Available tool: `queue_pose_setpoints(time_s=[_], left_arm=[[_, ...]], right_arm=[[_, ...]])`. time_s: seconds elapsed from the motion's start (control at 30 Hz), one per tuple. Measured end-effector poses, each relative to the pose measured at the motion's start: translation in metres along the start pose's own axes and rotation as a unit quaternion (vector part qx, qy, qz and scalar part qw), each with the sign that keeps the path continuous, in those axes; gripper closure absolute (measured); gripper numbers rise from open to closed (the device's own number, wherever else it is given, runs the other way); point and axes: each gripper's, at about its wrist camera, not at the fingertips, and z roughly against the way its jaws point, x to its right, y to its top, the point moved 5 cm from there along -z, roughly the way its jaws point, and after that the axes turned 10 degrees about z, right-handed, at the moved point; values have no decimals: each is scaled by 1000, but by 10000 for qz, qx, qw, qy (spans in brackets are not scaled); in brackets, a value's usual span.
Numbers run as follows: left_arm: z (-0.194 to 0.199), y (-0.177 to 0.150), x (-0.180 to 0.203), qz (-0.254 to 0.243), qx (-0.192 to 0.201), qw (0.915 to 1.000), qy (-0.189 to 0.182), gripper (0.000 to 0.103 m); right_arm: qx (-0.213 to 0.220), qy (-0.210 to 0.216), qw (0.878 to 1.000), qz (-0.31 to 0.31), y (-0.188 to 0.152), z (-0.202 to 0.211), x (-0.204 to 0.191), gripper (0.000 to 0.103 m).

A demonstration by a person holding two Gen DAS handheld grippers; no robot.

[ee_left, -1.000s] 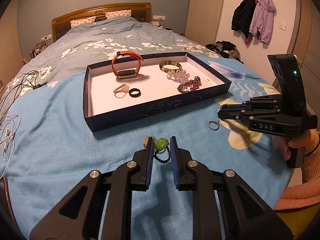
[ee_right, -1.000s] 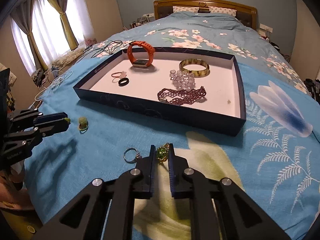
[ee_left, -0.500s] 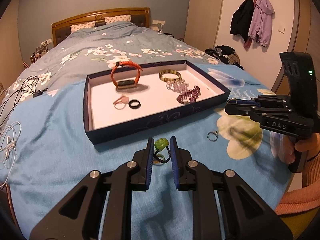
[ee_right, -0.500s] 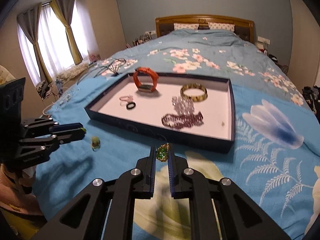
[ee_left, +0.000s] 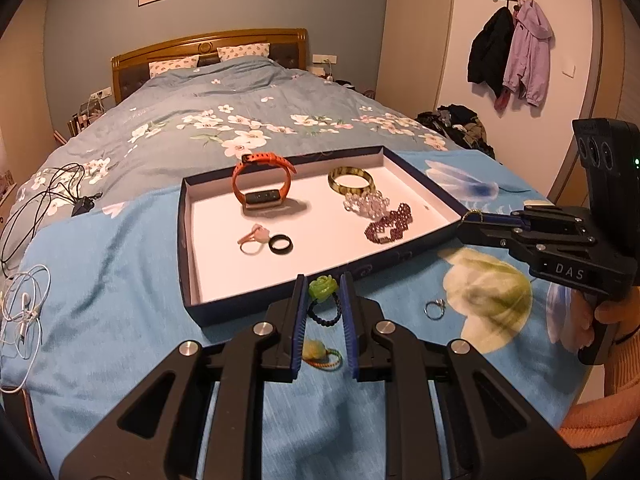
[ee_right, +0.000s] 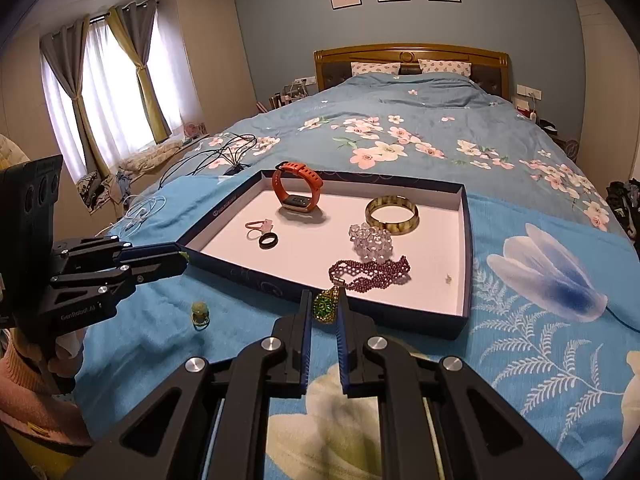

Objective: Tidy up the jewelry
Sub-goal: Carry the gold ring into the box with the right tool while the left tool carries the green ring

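My left gripper [ee_left: 323, 294] is shut on a green rose ring [ee_left: 322, 286] with a black beaded band, held above the bed just before the front wall of the dark blue tray [ee_left: 240, 307]. Over the tray's near edge [ee_right: 256, 280], my right gripper [ee_right: 325, 308] is shut on a green and gold pendant [ee_right: 325, 306]. Inside the tray lie an orange watch [ee_right: 296, 192], a bangle [ee_right: 392, 214], a crystal bracelet [ee_right: 370, 242], a purple bead bracelet [ee_right: 370, 273], a pink ring [ee_right: 258, 226] and a black ring [ee_right: 268, 241].
A silver ring [ee_left: 435, 309] and a yellow-green ring [ee_left: 317, 352] lie loose on the blue bedspread before the tray. Cables [ee_left: 24, 308] sprawl at the bed's left side. A person's hand in a pink sleeve [ee_left: 612, 320] holds the right gripper.
Both grippers have risen with their pieces still held. The green rose ring came up off the bedspread, and the yellow-green ring now shows beneath it.
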Motion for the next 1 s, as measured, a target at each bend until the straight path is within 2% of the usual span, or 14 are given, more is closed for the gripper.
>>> queue_pose_setpoints(time_s=[0.4,1.0], left_arm=[[-5,20,-2,1,188,9998,56,86],[-21,33,-4,49,188,9998,91,86]], right_arm=[[76,12,10000,-32,14,-8,9,93],[27,57,9999,-91,25,-27,19,93]])
